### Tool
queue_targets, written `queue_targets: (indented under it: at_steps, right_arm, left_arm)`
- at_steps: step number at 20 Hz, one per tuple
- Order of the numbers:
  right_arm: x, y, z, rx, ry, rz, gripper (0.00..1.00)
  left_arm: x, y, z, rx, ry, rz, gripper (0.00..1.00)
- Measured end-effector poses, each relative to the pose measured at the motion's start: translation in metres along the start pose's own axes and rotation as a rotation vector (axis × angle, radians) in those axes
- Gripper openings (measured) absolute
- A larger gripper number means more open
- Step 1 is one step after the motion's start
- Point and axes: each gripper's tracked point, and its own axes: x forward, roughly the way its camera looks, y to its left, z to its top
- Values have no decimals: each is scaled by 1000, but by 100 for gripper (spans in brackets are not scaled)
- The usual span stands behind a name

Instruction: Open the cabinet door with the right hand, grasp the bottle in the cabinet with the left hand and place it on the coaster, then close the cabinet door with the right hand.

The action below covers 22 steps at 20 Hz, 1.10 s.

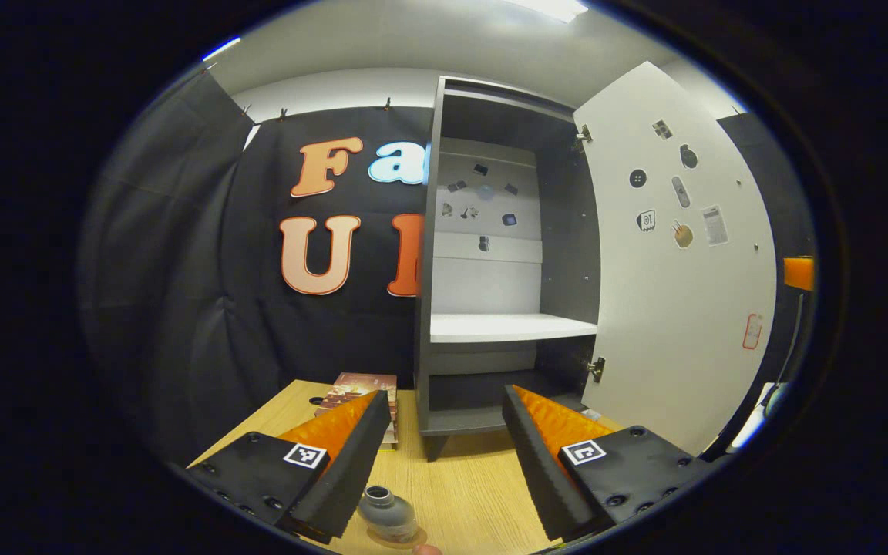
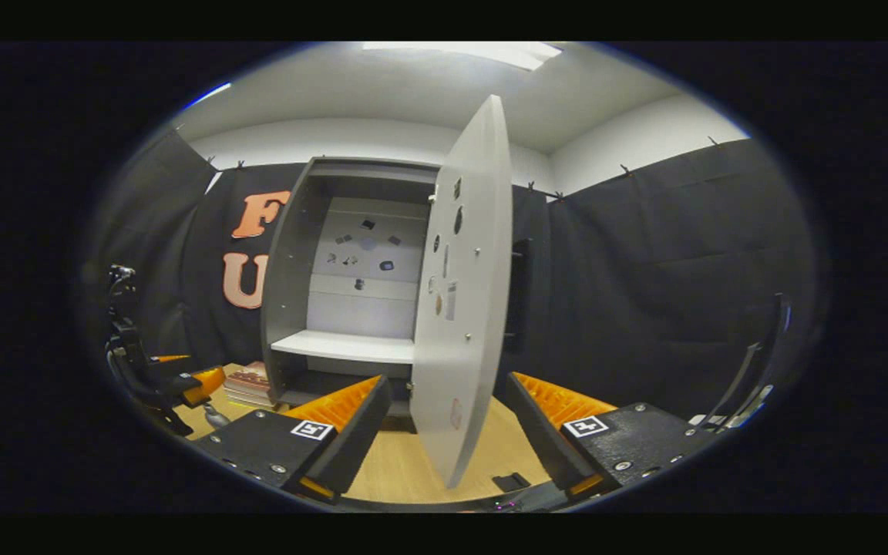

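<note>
The grey cabinet (image 1: 425,308) stands open, and its white shelf (image 1: 509,327) is bare. Its white door (image 1: 675,262) is swung out to the right. A small grey bottle (image 1: 388,512) stands upright on the wooden table, low in the left gripper view. It sits on what looks like a thin coaster (image 1: 407,537). My left gripper (image 1: 444,397) is open above and behind the bottle, not touching it. In the right gripper view the door (image 2: 463,308) is edge-on between the wide fingers of my open right gripper (image 2: 446,383), which do not press on it.
A stack of books (image 1: 359,389) lies on the wooden table (image 1: 459,493) left of the cabinet. Black cloth walls close in the booth. In the right gripper view the left gripper (image 2: 174,385) and its holder show at the far left, over the bottle (image 2: 216,418).
</note>
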Motion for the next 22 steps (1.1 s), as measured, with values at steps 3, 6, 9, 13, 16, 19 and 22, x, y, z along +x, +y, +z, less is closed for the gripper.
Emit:
queue_targets:
  at_steps: [3,6,9,13,16,19,22]
  right_arm:
    - [12,-53,3,-50,-13,-63,93]
    - [27,-76,7,-38,-18,-52,93]
    - [45,-81,12,-15,-35,-24,93]
    - [55,-71,16,8,-50,44,96]
    - [56,-57,15,36,-49,113,89]
    - [53,-26,14,115,-32,217,81]
    - [51,19,18,146,-30,341,94]
  left_arm:
    - [-2,-9,16,-1,-17,45,95]
    - [-6,-21,25,-17,-23,57,95]
    - [-4,-33,34,-43,-25,48,95]
    - [-4,-30,51,-24,-50,78,95]
    - [-4,-27,53,-4,-44,87,95]
    - [-9,-19,57,-6,-50,110,95]
    - [-13,-11,60,-3,-55,136,95]
